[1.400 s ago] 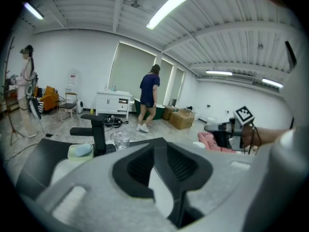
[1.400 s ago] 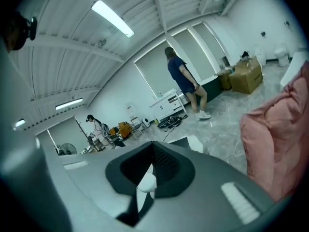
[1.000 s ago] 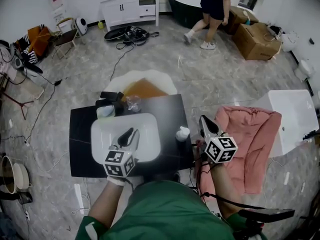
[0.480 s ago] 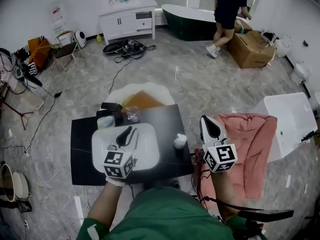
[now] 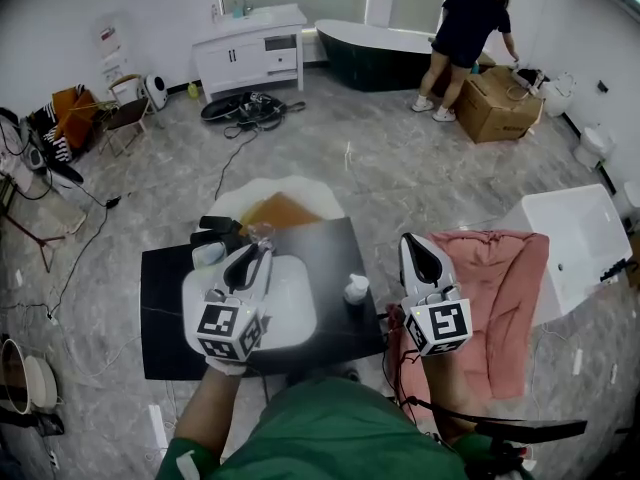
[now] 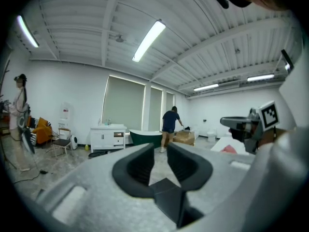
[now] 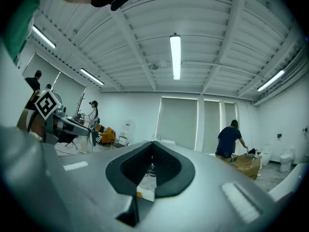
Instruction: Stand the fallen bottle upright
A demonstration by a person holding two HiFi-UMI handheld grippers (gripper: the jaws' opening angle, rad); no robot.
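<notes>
Nearby, left gripper hovered over white basin, jaws slightly parted, empty. Right gripper had jaws pressed together, empty. Bottle stood upright on black table, between basin and right gripper. Beyond, 1 person bent over cardboard box.

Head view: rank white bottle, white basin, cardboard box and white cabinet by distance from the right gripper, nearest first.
1. White bottle, just to its left.
2. White basin, further left, beyond the bottle.
3. Cardboard box, across the floor, upper right.
4. White cabinet, at the back wall, upper left.
</notes>
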